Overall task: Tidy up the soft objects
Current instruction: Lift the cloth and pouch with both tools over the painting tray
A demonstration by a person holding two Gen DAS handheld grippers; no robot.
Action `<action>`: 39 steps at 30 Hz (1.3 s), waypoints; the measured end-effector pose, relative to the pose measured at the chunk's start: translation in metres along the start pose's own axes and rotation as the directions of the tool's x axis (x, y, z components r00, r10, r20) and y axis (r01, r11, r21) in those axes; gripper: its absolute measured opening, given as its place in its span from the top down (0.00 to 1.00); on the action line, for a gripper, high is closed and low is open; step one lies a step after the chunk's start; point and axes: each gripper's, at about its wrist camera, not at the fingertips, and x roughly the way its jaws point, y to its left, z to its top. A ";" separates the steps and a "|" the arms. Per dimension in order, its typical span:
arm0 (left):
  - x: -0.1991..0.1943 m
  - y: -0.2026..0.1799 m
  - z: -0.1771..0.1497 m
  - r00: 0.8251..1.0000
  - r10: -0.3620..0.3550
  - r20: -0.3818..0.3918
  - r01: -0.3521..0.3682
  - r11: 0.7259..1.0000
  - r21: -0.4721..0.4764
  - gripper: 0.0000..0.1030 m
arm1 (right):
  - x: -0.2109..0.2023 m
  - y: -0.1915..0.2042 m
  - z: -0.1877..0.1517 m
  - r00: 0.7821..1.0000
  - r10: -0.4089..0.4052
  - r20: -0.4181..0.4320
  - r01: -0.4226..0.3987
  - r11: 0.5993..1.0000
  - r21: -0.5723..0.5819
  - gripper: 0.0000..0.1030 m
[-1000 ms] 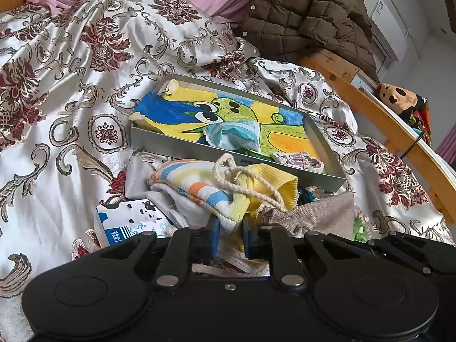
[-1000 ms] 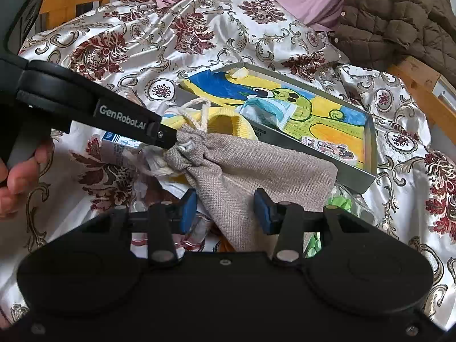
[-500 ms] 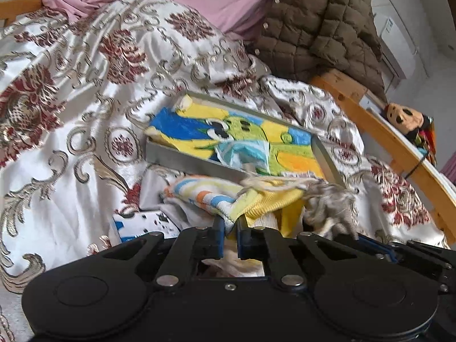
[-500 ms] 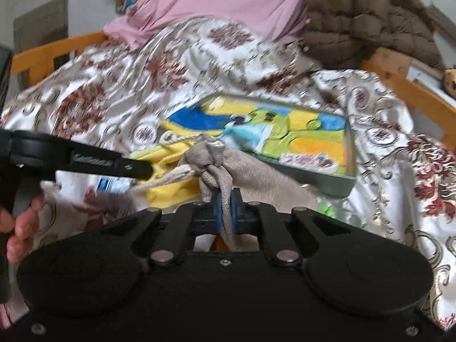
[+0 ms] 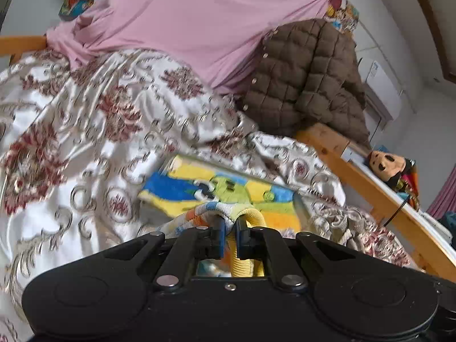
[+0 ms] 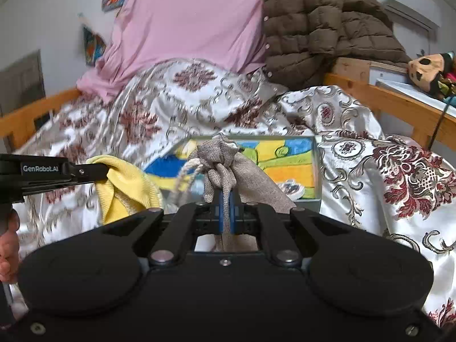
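Observation:
My left gripper (image 5: 229, 228) is shut on a knitted cloth (image 5: 199, 213), striped on one side and yellow on the other, and holds it above the bedspread. From the right wrist view the left gripper (image 6: 105, 171) reaches in from the left, with the yellow cloth (image 6: 128, 185) hanging from its tip. My right gripper (image 6: 227, 202) is shut on a grey linen drawstring bag (image 6: 222, 159), whose gathered neck and cord stand above the fingers. Behind both lies a shallow grey tray (image 6: 317, 171) lined with a colourful cartoon picture (image 5: 182, 188). The grey bag (image 5: 342, 222) shows blurred at the right of the left wrist view.
A patterned satin bedspread (image 6: 185, 108) covers the bed. At the back are a pink sheet (image 5: 199, 22) and a brown quilted jacket (image 6: 322, 28). A wooden bed rail (image 5: 370, 188) runs along the right, with a plush toy (image 5: 387, 165) on the ledge. A hand (image 6: 8, 242) grips the left handle.
The right gripper has closed on the grey bag and lifted it. The left gripper has tightened on the knitted cloth and raised it. Both views have tilted upward.

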 end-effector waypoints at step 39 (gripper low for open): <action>0.193 0.053 0.040 0.994 -0.007 -0.105 -0.003 0.995 -0.100 0.94 | 0.213 -0.046 0.018 0.998 0.059 -0.029 -0.050 0.968 0.246 1.00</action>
